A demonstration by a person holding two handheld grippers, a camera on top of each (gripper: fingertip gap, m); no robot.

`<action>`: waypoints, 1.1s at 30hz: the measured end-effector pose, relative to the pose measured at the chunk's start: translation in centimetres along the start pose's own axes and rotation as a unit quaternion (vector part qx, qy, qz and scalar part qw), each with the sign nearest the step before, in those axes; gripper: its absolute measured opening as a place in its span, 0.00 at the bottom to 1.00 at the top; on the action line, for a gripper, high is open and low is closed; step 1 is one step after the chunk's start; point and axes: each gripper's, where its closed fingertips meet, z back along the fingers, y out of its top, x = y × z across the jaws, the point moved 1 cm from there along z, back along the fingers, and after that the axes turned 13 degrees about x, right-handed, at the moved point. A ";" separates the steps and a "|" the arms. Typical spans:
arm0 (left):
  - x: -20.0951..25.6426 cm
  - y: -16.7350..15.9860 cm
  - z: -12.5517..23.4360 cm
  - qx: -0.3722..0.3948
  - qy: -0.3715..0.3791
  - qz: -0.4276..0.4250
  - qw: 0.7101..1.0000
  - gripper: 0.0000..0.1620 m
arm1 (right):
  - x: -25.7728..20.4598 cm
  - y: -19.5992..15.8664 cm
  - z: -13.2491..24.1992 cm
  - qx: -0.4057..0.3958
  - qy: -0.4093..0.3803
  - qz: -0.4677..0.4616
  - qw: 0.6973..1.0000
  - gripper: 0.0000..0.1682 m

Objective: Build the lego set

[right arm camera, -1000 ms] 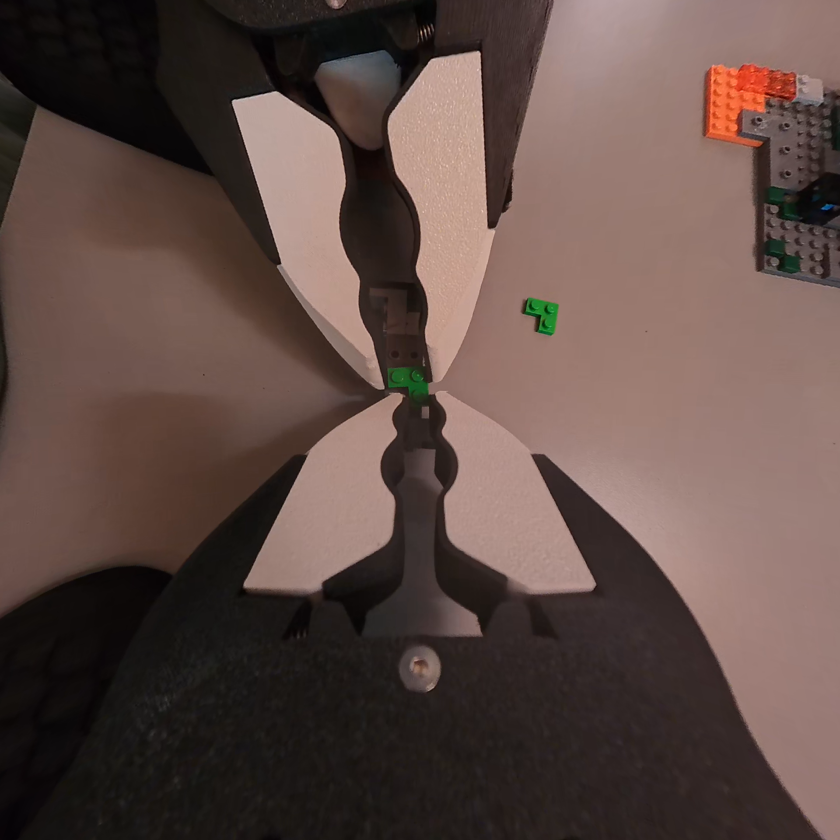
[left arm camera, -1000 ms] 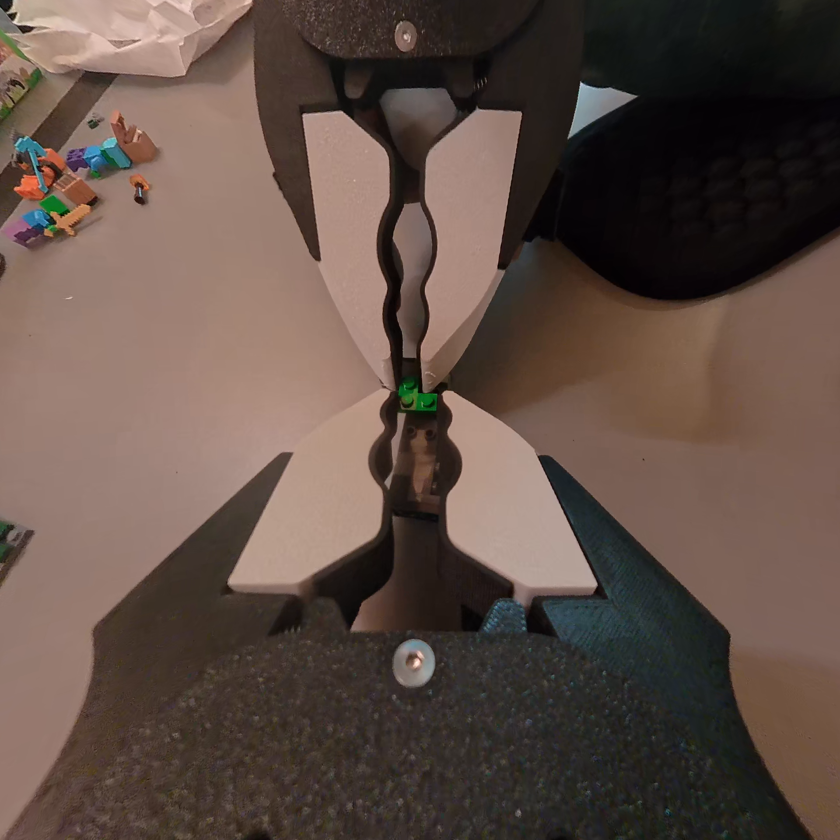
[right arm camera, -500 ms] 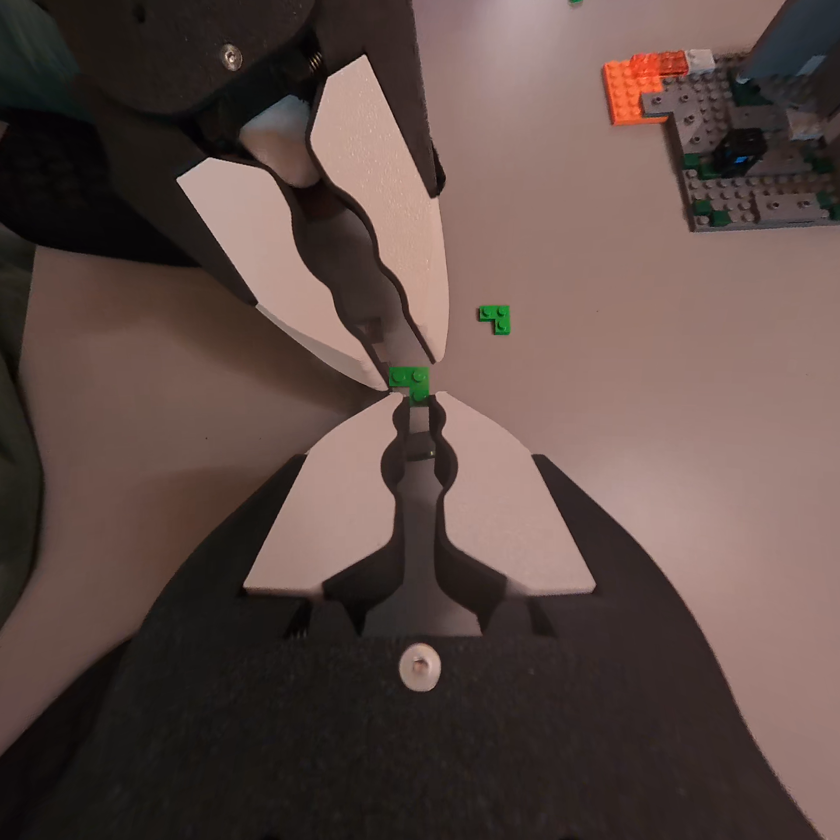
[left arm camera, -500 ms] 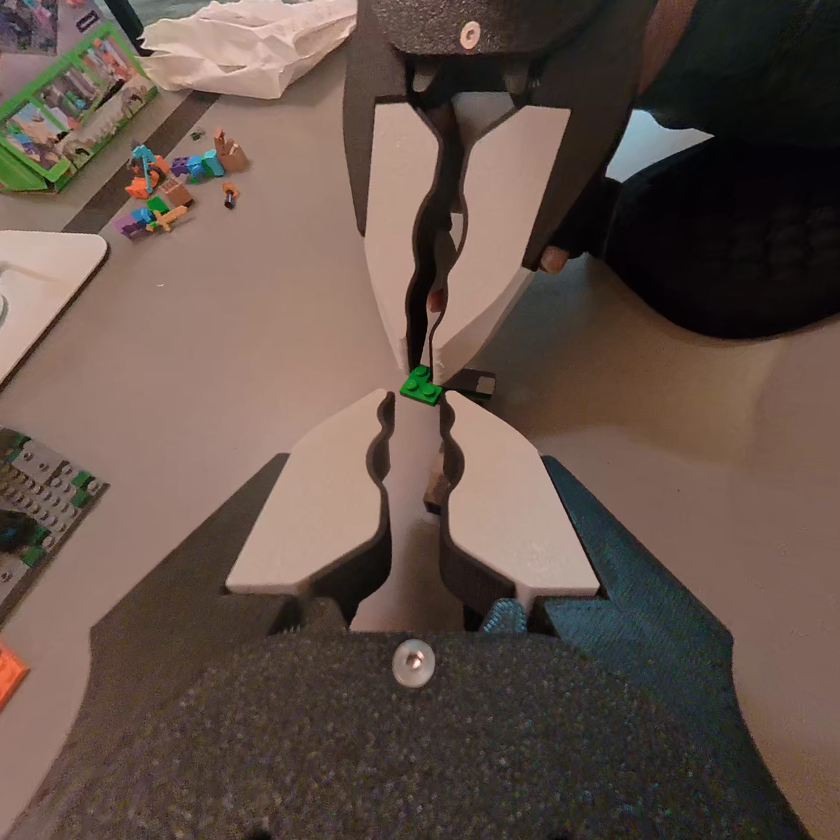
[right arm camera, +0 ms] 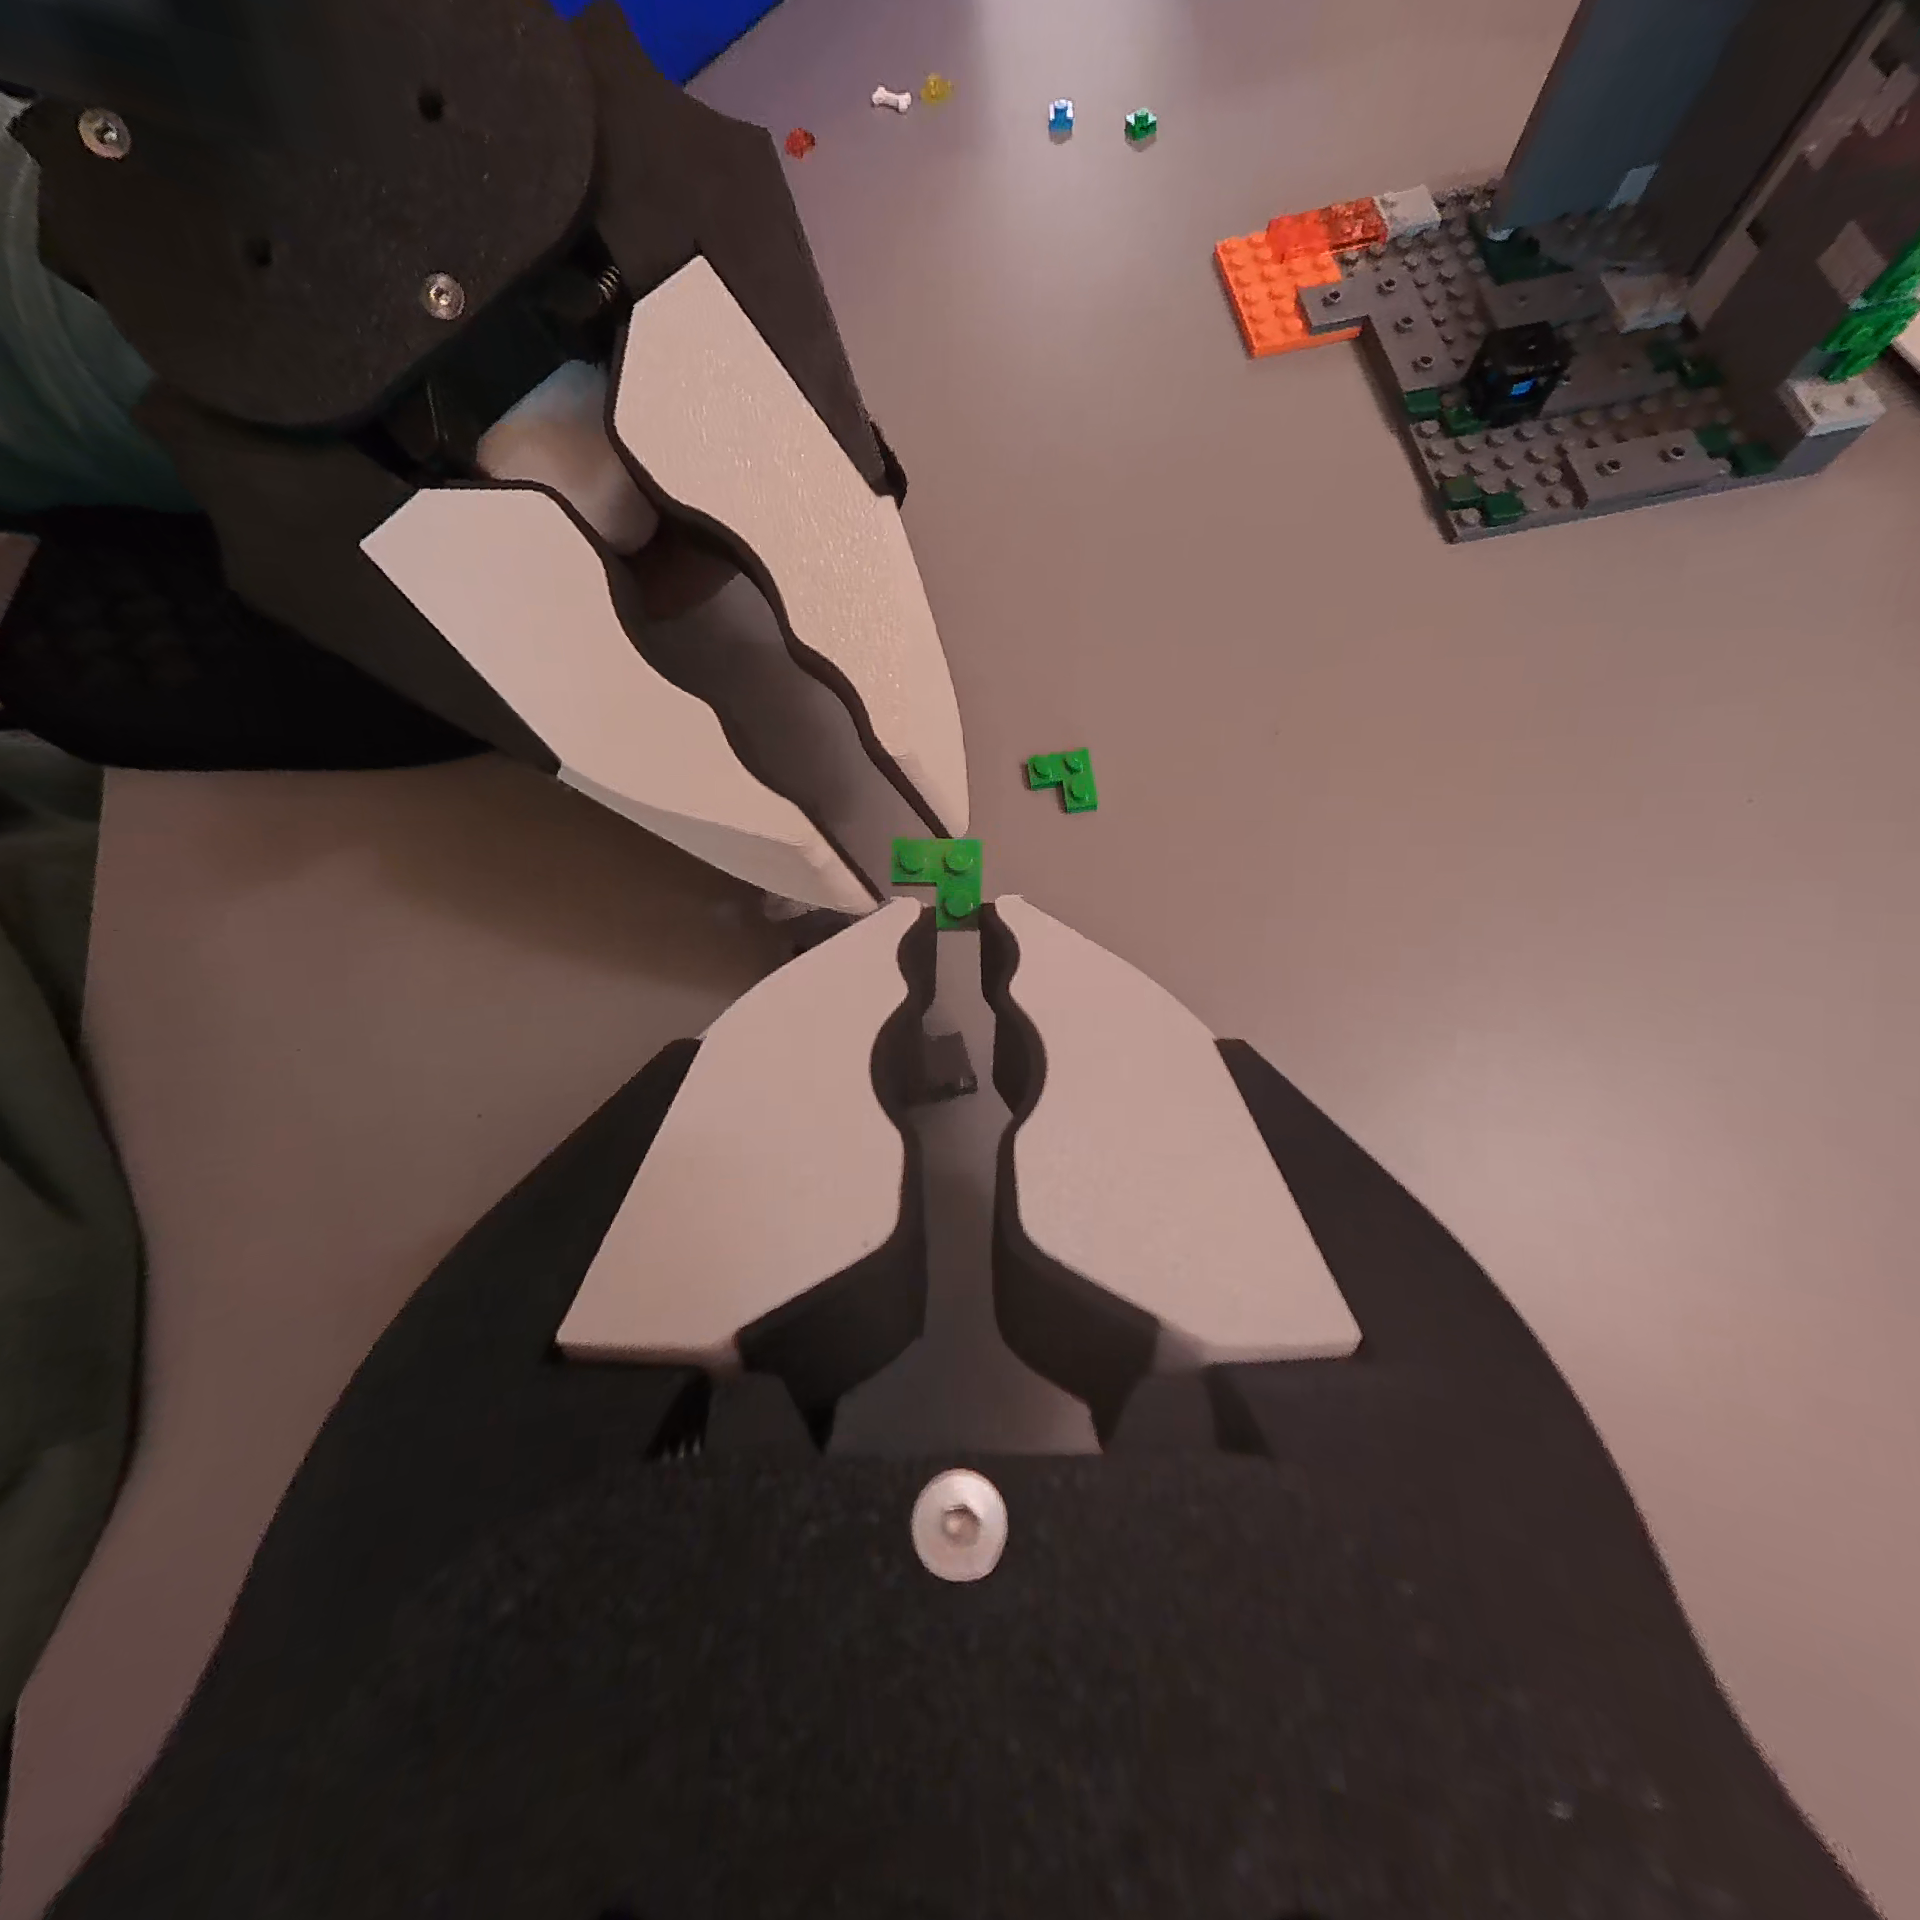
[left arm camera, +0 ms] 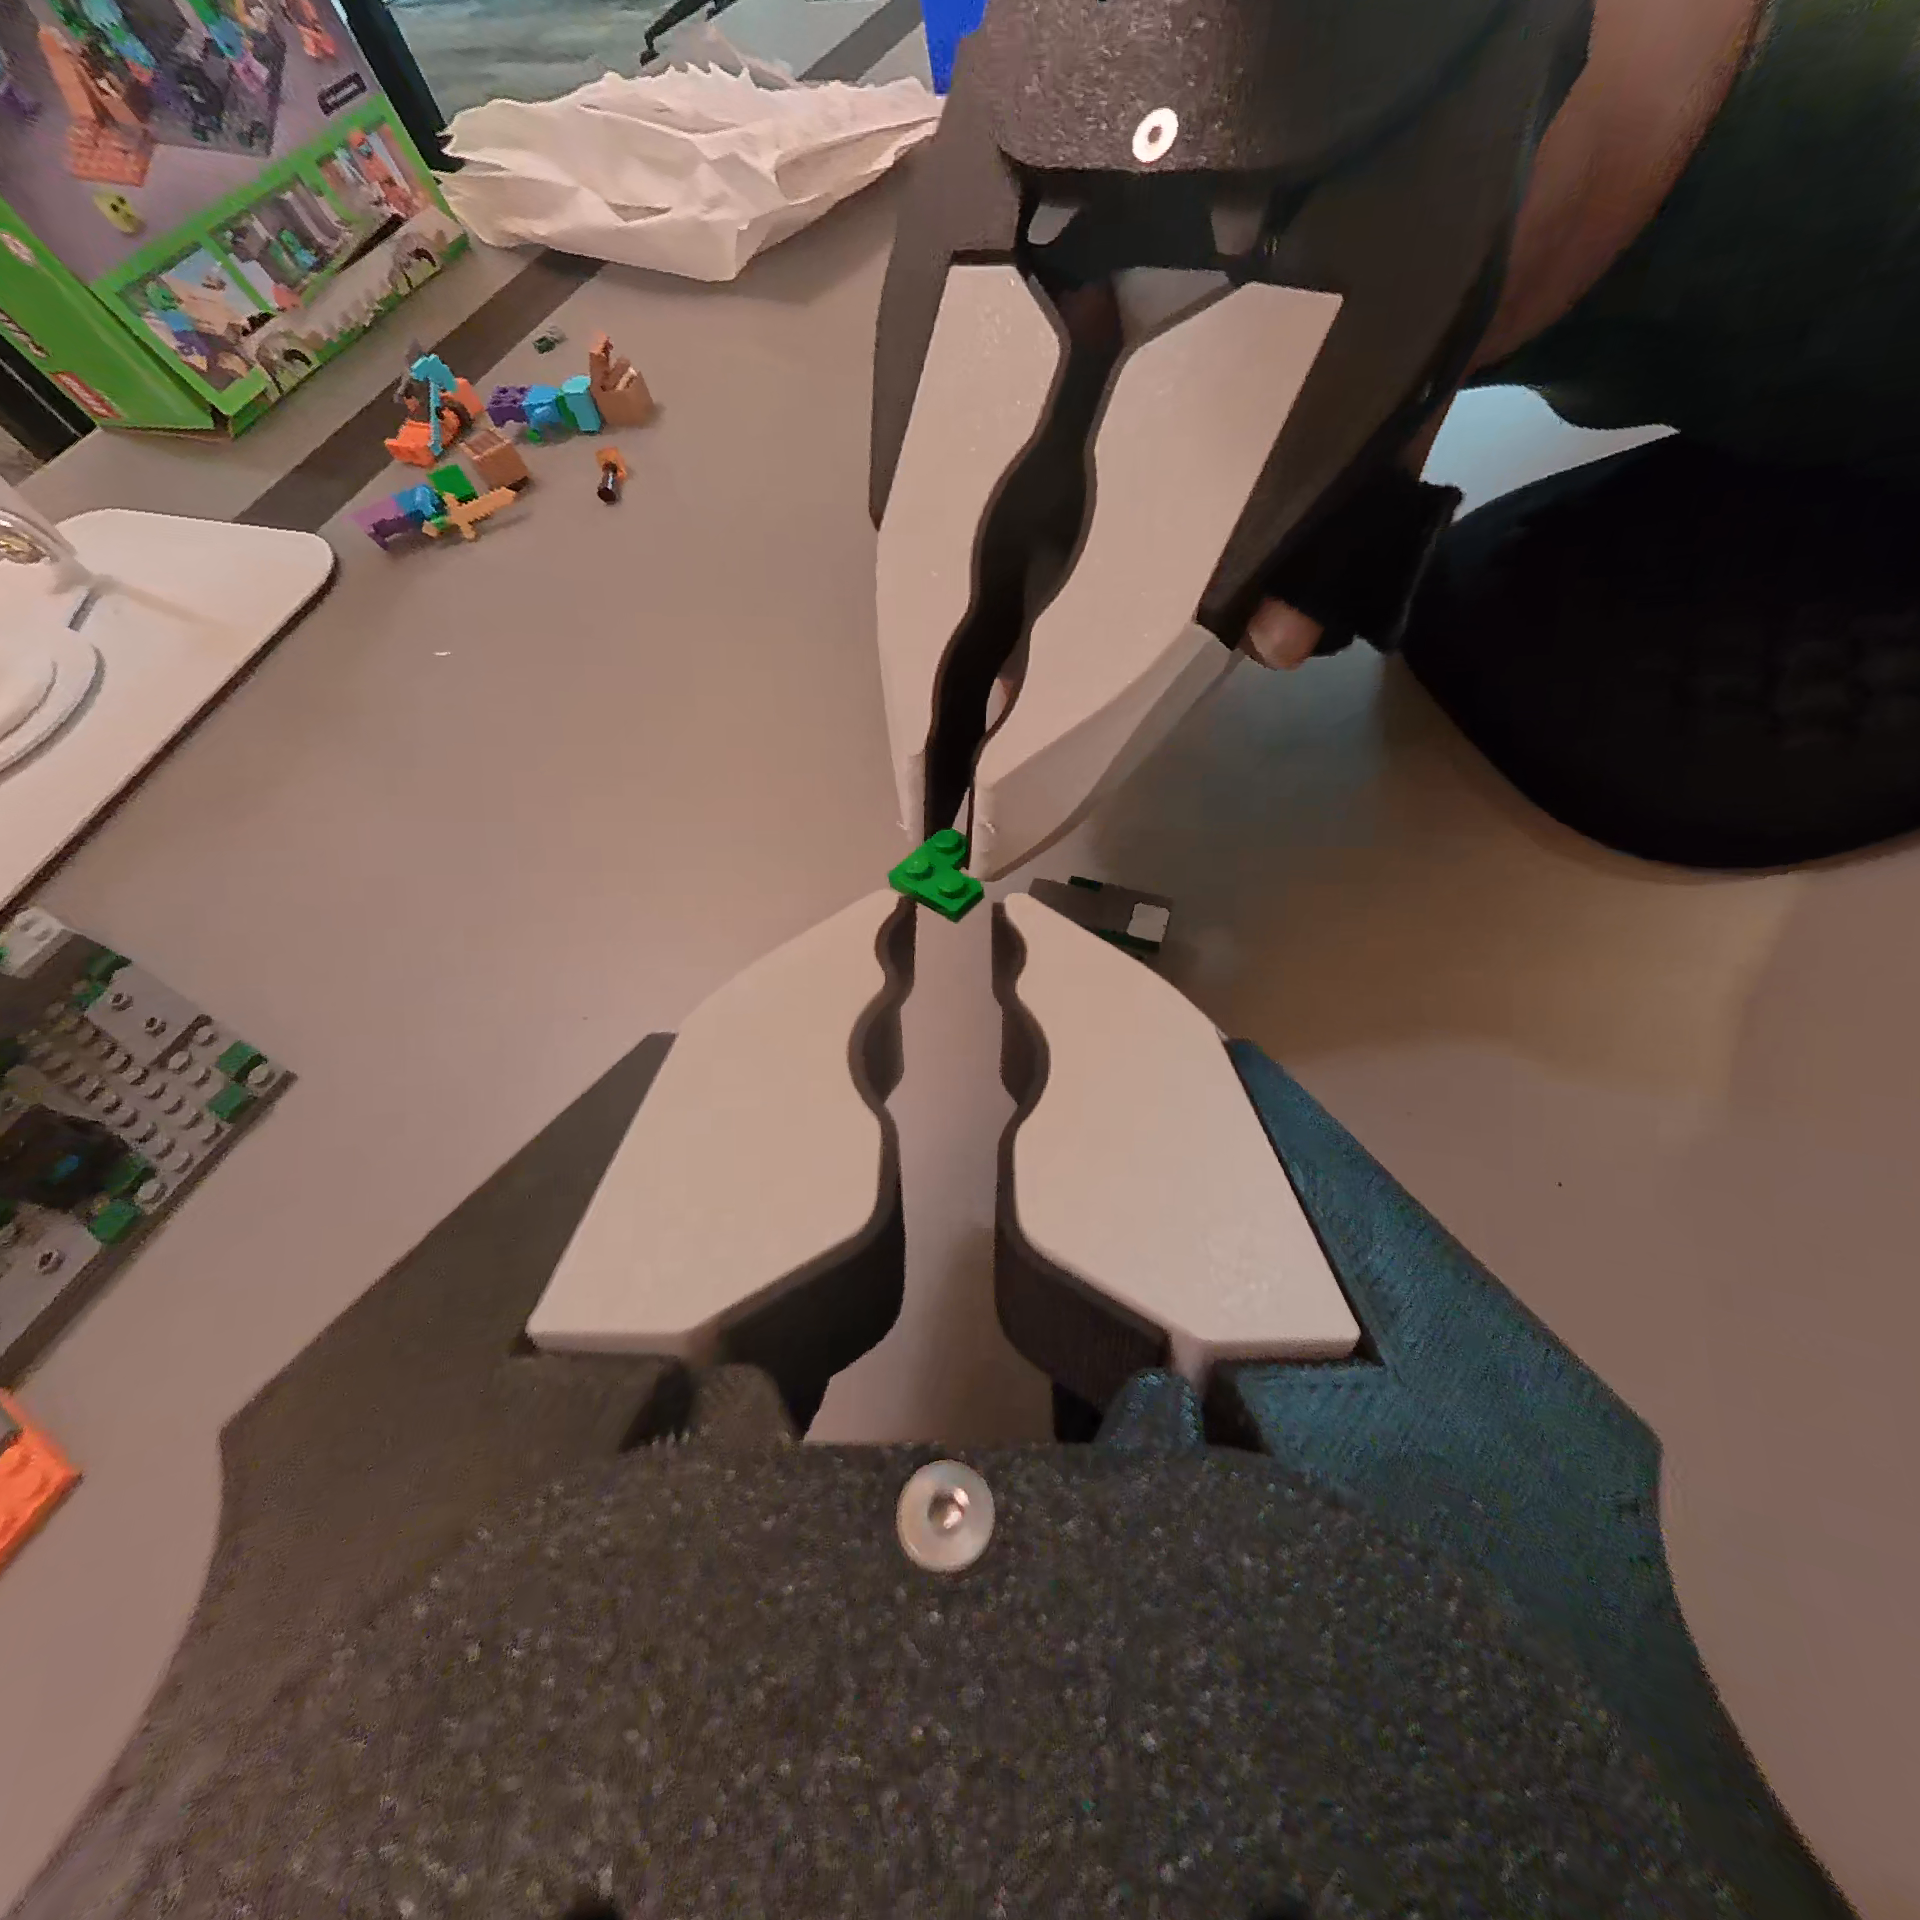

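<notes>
Right wrist view alone shows a spare green plate (right arm camera: 1064, 777) beyond the right gripper (right arm camera: 956, 906) clenching its green plate (right arm camera: 943, 876).

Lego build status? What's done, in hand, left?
Done: base with orange corner and tower stands built. In hand: right gripper jaws pinch a green L-plate; left gripper jaws are apart, empty. Left: second L-plate, a dark piece and the loose pile lie unplaced on the table.
</notes>
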 end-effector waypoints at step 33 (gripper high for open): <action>0.7 1.9 1.3 0.071 -0.056 -0.049 0.995 0.06 | -1.2 1.7 1.3 0.053 0.046 0.065 0.995 0.08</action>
